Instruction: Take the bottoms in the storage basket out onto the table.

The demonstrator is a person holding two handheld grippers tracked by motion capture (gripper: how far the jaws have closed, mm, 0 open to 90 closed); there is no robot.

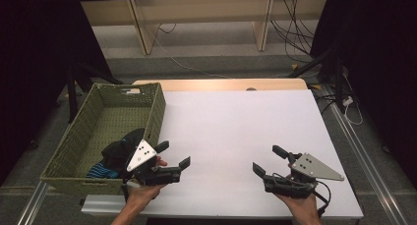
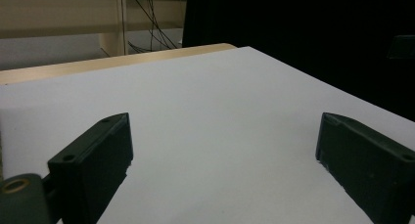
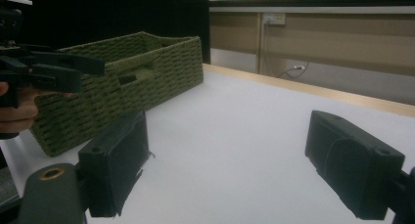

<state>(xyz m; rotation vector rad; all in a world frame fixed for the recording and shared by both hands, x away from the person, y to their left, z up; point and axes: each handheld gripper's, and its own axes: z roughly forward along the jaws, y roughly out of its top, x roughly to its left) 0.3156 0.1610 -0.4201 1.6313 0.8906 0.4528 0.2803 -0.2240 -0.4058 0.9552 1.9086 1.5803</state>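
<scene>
A green woven basket (image 1: 156, 118) stands at the table's left side, also seen in the right gripper view (image 3: 161, 72). Dark clothing with a blue striped piece (image 1: 114, 157) lies in its near end. My left gripper (image 1: 173, 154) hovers just right of the basket's near corner, jaws open and empty; in the left gripper view its jaws (image 2: 222, 160) stand wide over bare white table. My right gripper (image 1: 268, 159) is held near the front right of the table, open, with nothing between its jaws (image 3: 227, 163). The left gripper (image 3: 44, 70) shows at far left in the right gripper view.
The white table top (image 1: 231, 131) spreads between the two grippers. A wooden strip (image 1: 221, 84) runs along its far edge. Beyond stand wooden shelf legs and cables (image 1: 290, 28) on the floor. Dark curtains hang on both sides.
</scene>
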